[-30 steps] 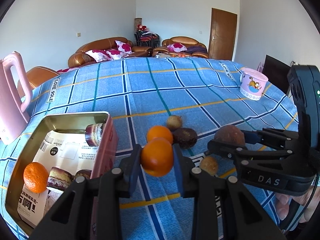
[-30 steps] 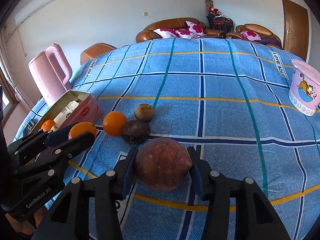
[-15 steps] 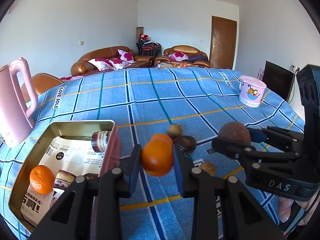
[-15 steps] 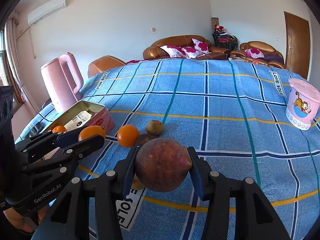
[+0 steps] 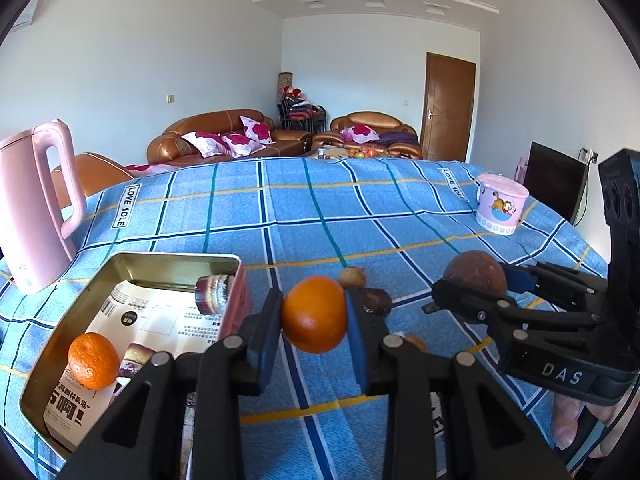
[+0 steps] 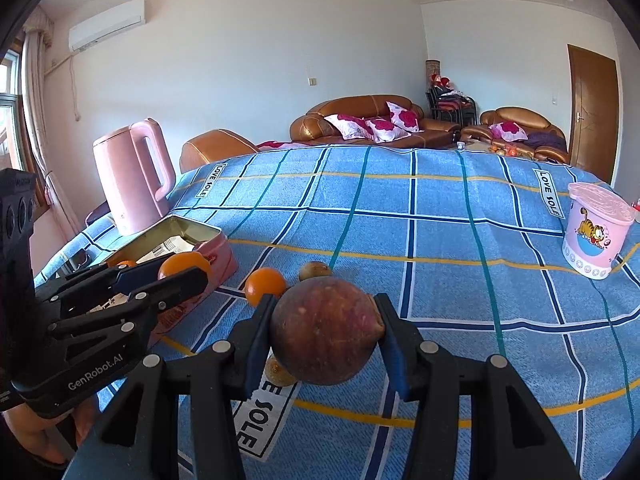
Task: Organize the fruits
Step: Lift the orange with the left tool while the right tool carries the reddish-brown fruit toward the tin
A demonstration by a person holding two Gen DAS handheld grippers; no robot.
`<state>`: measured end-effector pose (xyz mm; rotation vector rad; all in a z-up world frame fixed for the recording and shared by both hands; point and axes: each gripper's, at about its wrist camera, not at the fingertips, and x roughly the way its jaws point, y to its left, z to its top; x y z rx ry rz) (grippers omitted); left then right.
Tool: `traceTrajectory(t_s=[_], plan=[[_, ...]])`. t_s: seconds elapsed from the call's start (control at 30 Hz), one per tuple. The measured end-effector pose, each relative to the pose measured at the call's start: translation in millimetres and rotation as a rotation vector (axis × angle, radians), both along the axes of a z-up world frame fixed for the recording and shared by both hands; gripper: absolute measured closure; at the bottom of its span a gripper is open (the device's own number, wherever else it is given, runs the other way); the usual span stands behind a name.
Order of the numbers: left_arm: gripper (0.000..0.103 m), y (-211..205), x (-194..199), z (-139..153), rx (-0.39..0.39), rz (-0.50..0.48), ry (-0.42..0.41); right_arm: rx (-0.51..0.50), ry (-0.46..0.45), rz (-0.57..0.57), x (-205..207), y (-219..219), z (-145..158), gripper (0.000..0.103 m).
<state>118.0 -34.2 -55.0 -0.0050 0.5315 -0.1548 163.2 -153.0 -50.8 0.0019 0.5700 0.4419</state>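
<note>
My left gripper [image 5: 314, 314] is shut on an orange [image 5: 315, 313] and holds it above the cloth, just right of the pink tin box [image 5: 120, 308]. The tin holds another orange [image 5: 93, 360] and wrapped cakes [image 5: 212, 294]. My right gripper [image 6: 324, 336] is shut on a large brown-red apple [image 6: 325, 340], also lifted; it shows in the left wrist view [image 5: 476, 276] too. A second orange [image 6: 265, 286], a small brown fruit [image 6: 315, 270], a dark fruit [image 5: 376, 301] and a small fruit [image 6: 278, 372] lie on the cloth below.
A pink kettle [image 5: 36, 208] stands at the left by the tin. A pink cartoon cup [image 6: 596, 230] stands at the far right. The blue checked tablecloth [image 5: 320, 208] stretches away behind the fruits. Sofas lie beyond the table.
Both grippers have risen with their fruits held; the table and loose fruits now sit lower in both views.
</note>
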Motion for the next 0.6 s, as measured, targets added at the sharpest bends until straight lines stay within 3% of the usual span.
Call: traceTrajectory(t_s=[0.6], plan=[[0.071,4,-9,6,-0.017,0.015,-0.058,0.005,-0.101,-0.003,-18,-2,8,0.052]])
